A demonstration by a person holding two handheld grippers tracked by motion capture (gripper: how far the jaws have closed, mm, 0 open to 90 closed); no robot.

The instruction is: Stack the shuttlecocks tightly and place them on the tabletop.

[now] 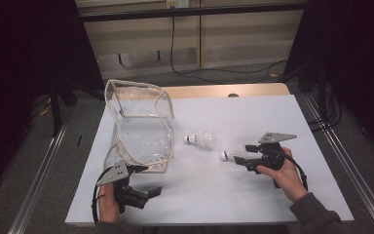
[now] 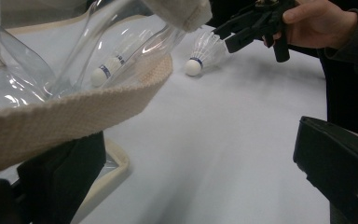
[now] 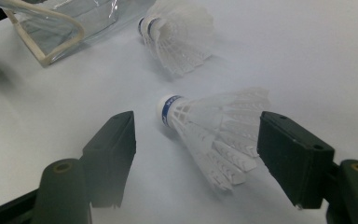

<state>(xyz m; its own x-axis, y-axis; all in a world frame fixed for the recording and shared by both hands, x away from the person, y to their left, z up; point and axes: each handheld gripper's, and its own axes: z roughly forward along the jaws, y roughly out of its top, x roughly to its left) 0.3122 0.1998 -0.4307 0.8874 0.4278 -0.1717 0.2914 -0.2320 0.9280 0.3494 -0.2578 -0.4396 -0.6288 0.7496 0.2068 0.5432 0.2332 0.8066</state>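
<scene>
A clear plastic bag with cream webbing trim stands open at the table's left. One white shuttlecock lies on the table just right of the bag. A second shuttlecock lies on its side between the jaws of my right gripper, which stands open with a gap at the left pad. In the high view that gripper is at the right of the table, pointing left. My left gripper sits at the bag's near corner, jaws wide apart, with the bag's strap draped over one jaw.
The pale table top has free room at the right and along the front. Black curtains and metal frame rails flank the table. A cable runs along the floor behind.
</scene>
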